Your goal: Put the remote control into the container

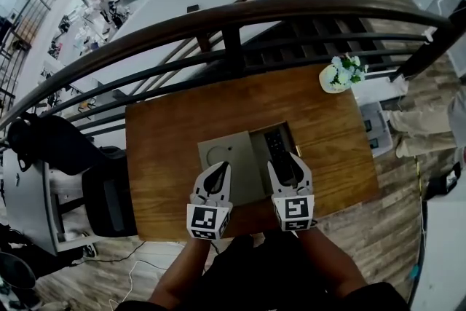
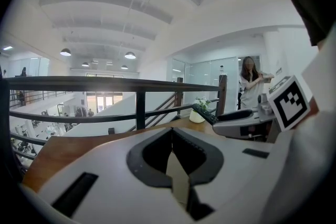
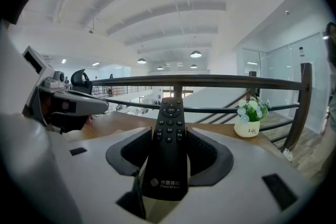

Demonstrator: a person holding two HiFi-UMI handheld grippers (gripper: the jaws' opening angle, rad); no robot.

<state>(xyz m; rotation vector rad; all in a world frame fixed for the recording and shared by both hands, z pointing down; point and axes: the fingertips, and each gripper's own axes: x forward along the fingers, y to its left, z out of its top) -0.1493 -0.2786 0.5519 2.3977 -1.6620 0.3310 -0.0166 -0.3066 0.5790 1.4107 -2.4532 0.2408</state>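
The black remote control [image 3: 169, 139] lies lengthwise between the jaws of my right gripper [image 3: 170, 140], buttons up and its far end pointing forward. My right gripper is shut on it. In the head view the remote [image 1: 276, 146] is over the dark open compartment of the beige container [image 1: 218, 154] in the middle of the wooden table [image 1: 167, 149]; I cannot tell whether it touches the container. My left gripper [image 1: 217, 171] hovers over the container's left part, its jaws together with nothing between them [image 2: 172, 136].
A small white pot of flowers [image 1: 339, 75] stands at the table's far right corner. A dark railing [image 1: 218, 18] runs along the far side. A dark chair [image 1: 109, 193] stands left of the table. A person [image 2: 250, 86] stands beyond the table at the right.
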